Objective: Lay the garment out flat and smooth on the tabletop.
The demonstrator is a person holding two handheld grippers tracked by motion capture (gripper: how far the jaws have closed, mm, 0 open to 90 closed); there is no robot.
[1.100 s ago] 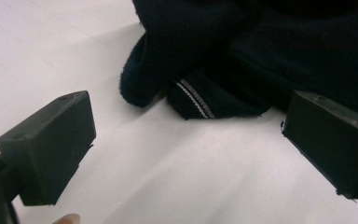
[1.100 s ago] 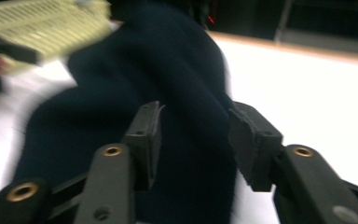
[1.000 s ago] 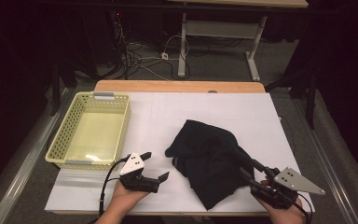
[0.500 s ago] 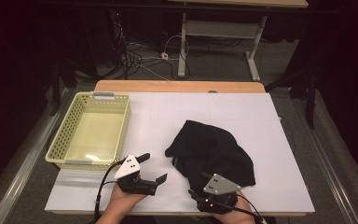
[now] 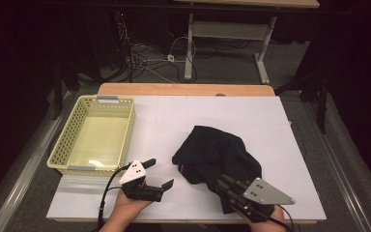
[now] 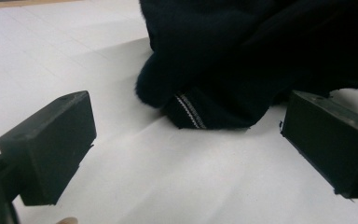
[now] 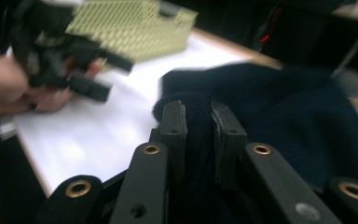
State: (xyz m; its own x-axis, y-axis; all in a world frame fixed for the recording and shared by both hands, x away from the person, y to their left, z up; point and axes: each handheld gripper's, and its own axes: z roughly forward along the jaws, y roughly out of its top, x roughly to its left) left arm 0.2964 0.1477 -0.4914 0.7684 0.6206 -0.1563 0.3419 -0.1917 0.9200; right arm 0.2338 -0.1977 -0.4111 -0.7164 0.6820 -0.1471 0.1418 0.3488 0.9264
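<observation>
We are holding the right claw [image 5: 226, 186] at about five o'clock on the bench [image 5: 212, 116], and its jaws have just been closing on the near edge of the dark garment [image 5: 217, 152]. In the right gripper view the two pads are pinching a fold of that cloth [image 7: 198, 135] between them, so this claw is grasping the garment. The garment is lying crumpled right of the bench's centre, spreading away from the right claw toward twelve o'clock.

We are keeping the left claw [image 5: 158, 173] released, its jaws standing wide apart with nothing between them. In the left gripper view the garment's hem, with a thin pale stitched stripe [image 6: 189, 109], is lying just beyond the jaws, apart from both pads. From the left claw the garment is sitting at about three o'clock, near but not touching.

The yellow basket [image 5: 60, 154] is standing at about nine o'clock, well apart from the garment.
</observation>
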